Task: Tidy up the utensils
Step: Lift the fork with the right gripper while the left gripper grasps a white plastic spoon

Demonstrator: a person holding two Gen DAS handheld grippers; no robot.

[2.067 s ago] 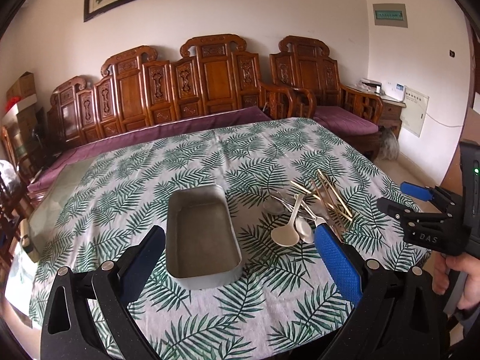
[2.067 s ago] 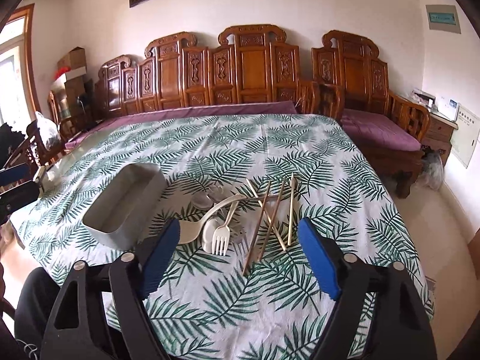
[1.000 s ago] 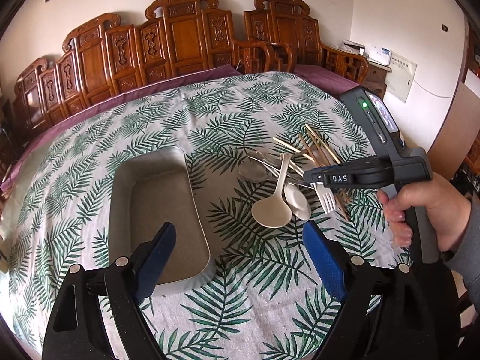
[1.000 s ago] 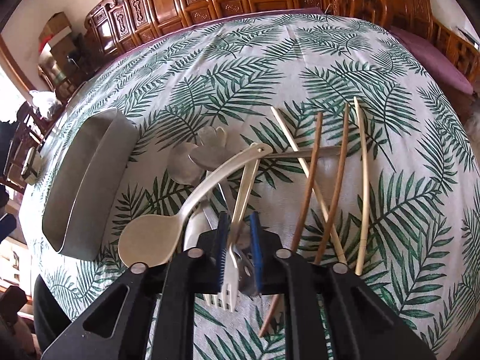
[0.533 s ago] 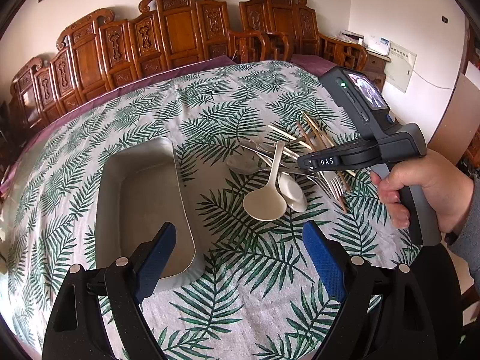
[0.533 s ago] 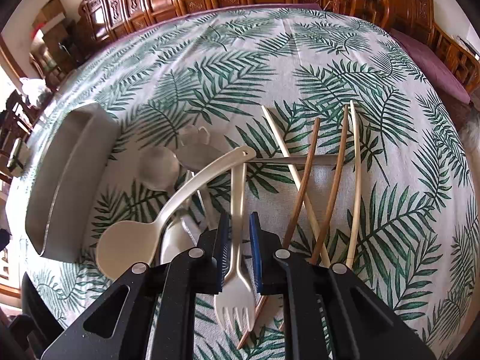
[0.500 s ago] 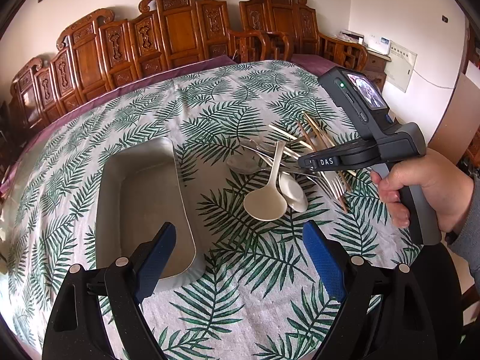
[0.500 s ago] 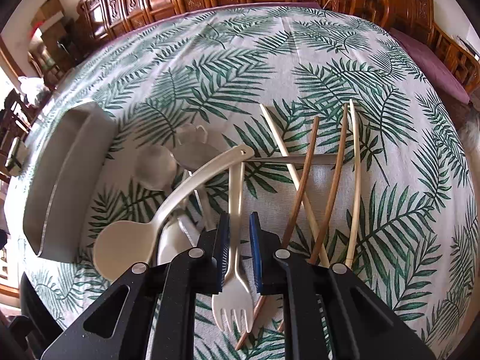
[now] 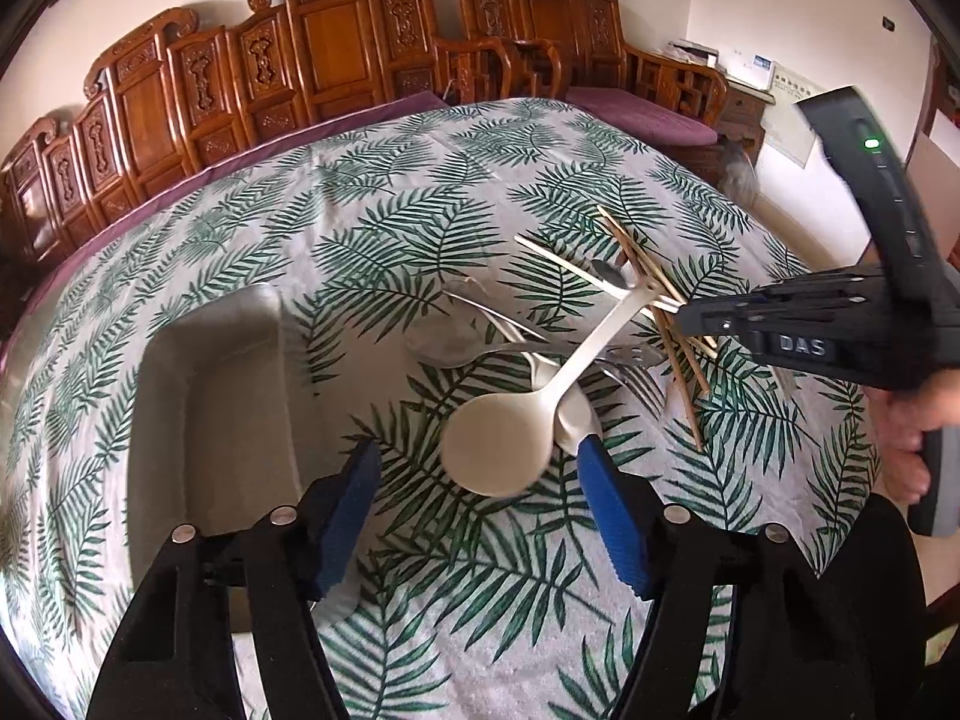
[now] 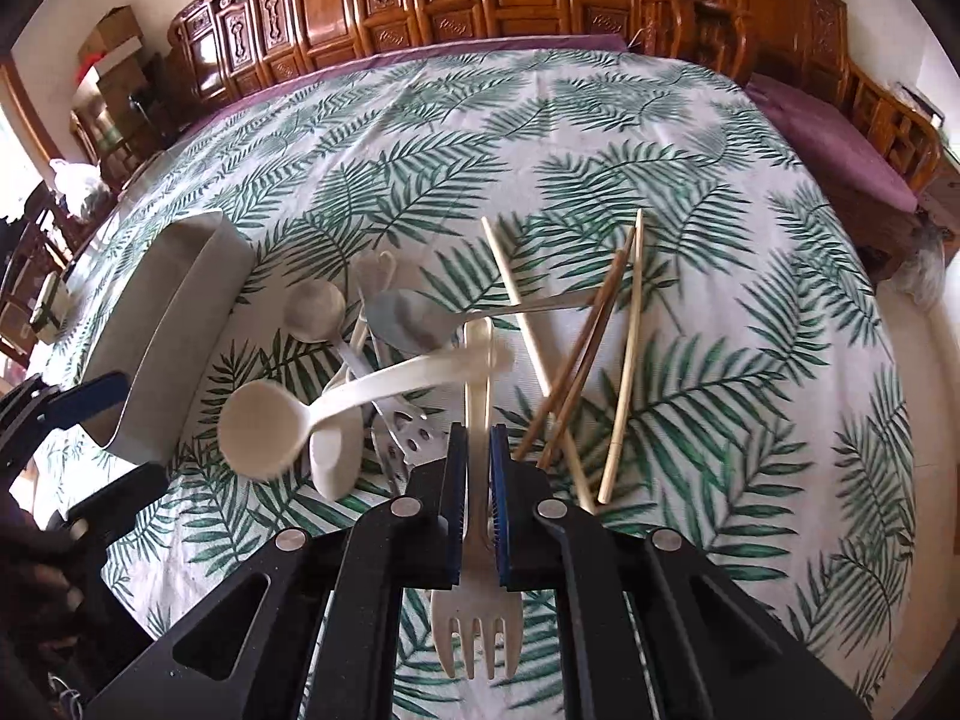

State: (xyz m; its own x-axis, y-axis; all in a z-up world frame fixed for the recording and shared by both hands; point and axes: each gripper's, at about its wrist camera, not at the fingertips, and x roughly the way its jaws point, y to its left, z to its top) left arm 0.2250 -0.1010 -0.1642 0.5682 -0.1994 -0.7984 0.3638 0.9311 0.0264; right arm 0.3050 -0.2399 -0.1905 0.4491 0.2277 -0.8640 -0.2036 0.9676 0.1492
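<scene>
**Fork pinched, ladle riding along on the handle**

Right gripper [image 10: 477,498] clamped narrow on the cream fork [image 10: 478,546], blue pads [image 10: 454,492] pressing the neck from both sides; tines pointing back beneath the gripper body, handle running forward over the pile. Seen from the left wrist view as the black tool [image 9: 798,336] coming in from the right edge, nose over the chopsticks.

Cream ladle [image 10: 336,408] lying across the fork's handle tip, bowl blurred, likely being dragged or tipped as the fork comes up. Beneath and beside: metal spoon [image 10: 414,321], a slotted metal piece [image 10: 408,432], a pale spoon [image 10: 315,306], all overlapping. Chopsticks [image 10: 591,354] fanned just right of the fork, two brown and two pale; one pale stick crossing under the fork handle.

Left gripper [image 9: 480,516] wide open, holding nothing, hovering low near the ladle bowl [image 9: 501,447], between pile and tray.

Grey tray [image 9: 210,420] empty as far as visible, on the leaf-print tablecloth [image 9: 372,228] to the left of the pile, near but not touching it.

Judgement on the step: lifting the fork free, then carrying it left to the tray. Best done by raising straight and slow until the ladle slides off, not sweeping sideways through the chopsticks. Grip sits near the tines, so the long handle may droop; keep level. Lower inside the tray lengthwise before opening. Risk: ladle snagged and flung, sticks scattered.
</scene>
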